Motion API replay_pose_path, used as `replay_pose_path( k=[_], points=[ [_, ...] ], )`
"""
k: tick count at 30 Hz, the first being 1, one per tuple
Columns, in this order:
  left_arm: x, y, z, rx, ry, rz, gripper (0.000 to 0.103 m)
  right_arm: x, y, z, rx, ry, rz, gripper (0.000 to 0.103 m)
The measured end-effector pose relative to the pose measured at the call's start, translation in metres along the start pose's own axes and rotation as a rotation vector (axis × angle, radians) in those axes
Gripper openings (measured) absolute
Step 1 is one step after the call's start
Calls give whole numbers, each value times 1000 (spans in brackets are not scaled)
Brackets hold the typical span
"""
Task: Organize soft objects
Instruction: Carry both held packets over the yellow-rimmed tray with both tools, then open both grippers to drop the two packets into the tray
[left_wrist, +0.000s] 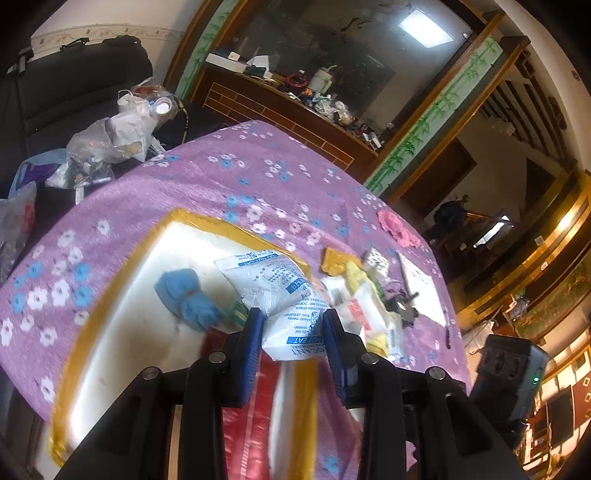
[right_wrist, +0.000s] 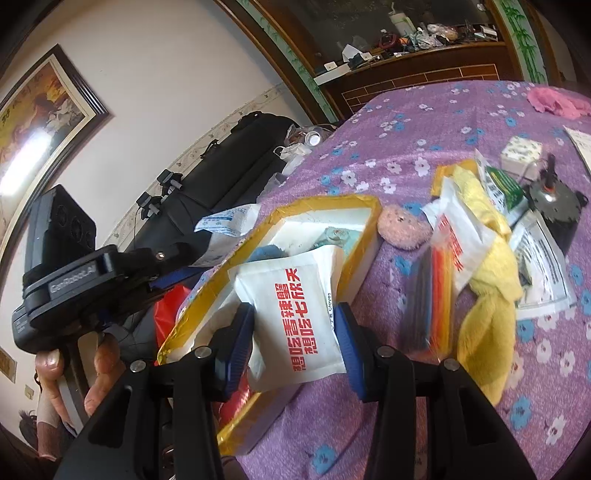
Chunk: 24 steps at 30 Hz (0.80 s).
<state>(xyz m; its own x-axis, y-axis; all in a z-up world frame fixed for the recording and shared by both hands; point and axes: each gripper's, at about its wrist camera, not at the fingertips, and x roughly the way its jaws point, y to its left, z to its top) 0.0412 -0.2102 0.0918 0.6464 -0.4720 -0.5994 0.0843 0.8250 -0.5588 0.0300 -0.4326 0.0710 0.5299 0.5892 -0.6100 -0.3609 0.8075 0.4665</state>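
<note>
We counted two packets held: the left hand-held gripper (left_wrist: 293, 321) clamped one desiccant sachet (left_wrist: 275, 291) at frame centre above the foam box (left_wrist: 122, 295); the right hand-held gripper (right_wrist: 297, 325) pinched one red-lettered packet (right_wrist: 291, 314) mid-frame over that box.

Woven floral tablecloth (left_wrist: 155, 192), glossy-taped foam box (left_wrist: 122, 295), crinkly plastic sachet (left_wrist: 280, 295).

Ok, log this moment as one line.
left gripper: shut on desiccant packet | right gripper: shut on white packet | both over foam box
</note>
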Motion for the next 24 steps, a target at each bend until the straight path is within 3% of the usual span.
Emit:
replay_pose_path(
  k=[13, 18, 24],
  points=[
    [44, 43, 54, -5, 43, 125, 34, 63, 3, 38, -43, 16, -73, 45],
    [68, 63, 57, -20, 100, 193, 34, 80, 2, 41, -84, -5, -109, 45],
    [84, 75, 51, -48, 133, 233, 35, 93, 2, 39, -115, 3, -86, 49]
  ],
)
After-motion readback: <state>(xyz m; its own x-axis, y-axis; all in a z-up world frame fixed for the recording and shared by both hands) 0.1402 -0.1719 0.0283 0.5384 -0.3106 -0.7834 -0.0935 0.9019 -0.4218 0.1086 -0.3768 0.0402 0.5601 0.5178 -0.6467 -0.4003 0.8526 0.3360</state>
